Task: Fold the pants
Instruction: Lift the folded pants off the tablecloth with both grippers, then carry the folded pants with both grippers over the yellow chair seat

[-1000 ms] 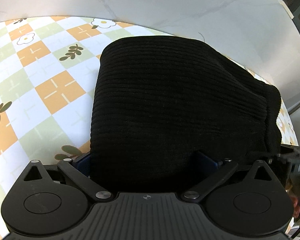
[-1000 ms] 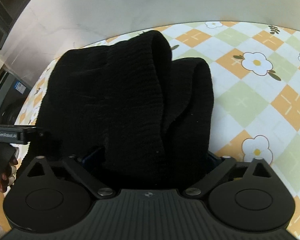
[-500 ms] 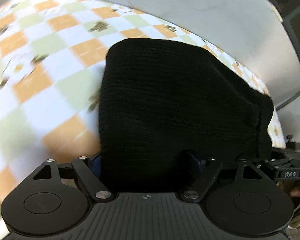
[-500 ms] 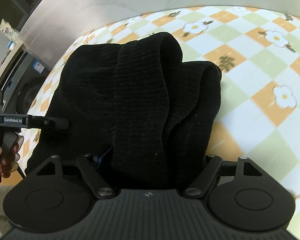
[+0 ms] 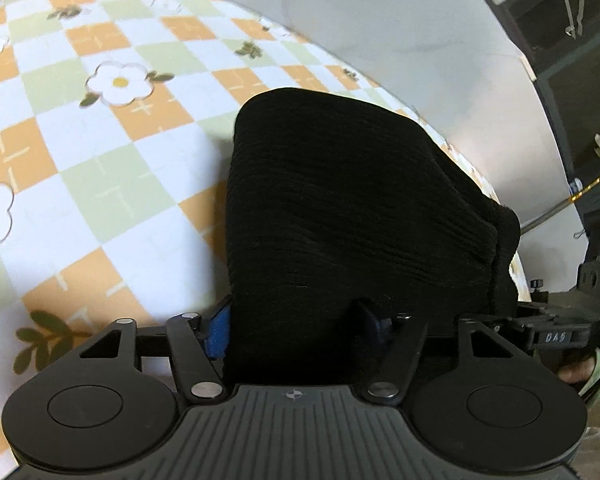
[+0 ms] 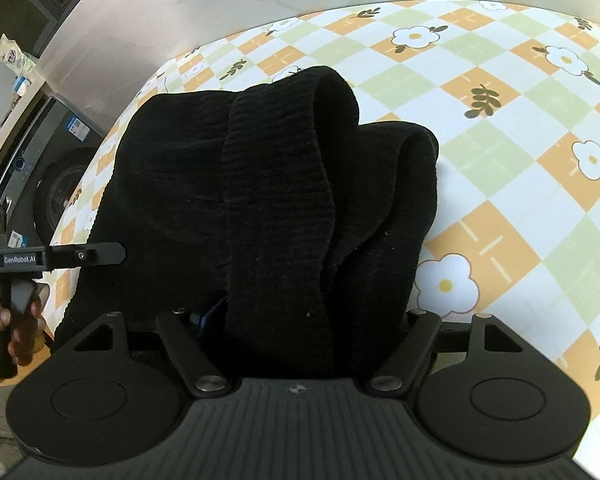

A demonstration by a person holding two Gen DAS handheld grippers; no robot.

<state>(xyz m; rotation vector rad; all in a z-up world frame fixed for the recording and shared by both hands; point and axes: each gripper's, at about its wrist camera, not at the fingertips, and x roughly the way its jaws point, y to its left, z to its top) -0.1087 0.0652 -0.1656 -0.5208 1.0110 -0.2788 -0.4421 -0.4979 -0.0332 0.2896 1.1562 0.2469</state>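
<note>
The black ribbed knit pants (image 5: pixel 340 208) hang in a folded bundle over the table. My left gripper (image 5: pixel 296 320) is shut on their near edge, and the cloth hides its fingertips. In the right wrist view the pants (image 6: pixel 268 184) show thick doubled folds. My right gripper (image 6: pixel 300 320) is shut on that end, fingertips buried in cloth. The left gripper also shows in the right wrist view (image 6: pixel 100 256) at the pants' left side, and the right gripper shows in the left wrist view (image 5: pixel 556 336) at the far right.
The table carries a checked orange, green and white cloth with flowers (image 5: pixel 100 160), also in the right wrist view (image 6: pixel 520 140). A pale wall (image 5: pixel 380 20) stands behind. A washing machine (image 6: pixel 40 168) stands at the left beyond the table's edge.
Both grippers have lifted and pulled back with the pants held. More tablecloth shows beyond and beside the bundle. The grip on the cloth is unchanged.
</note>
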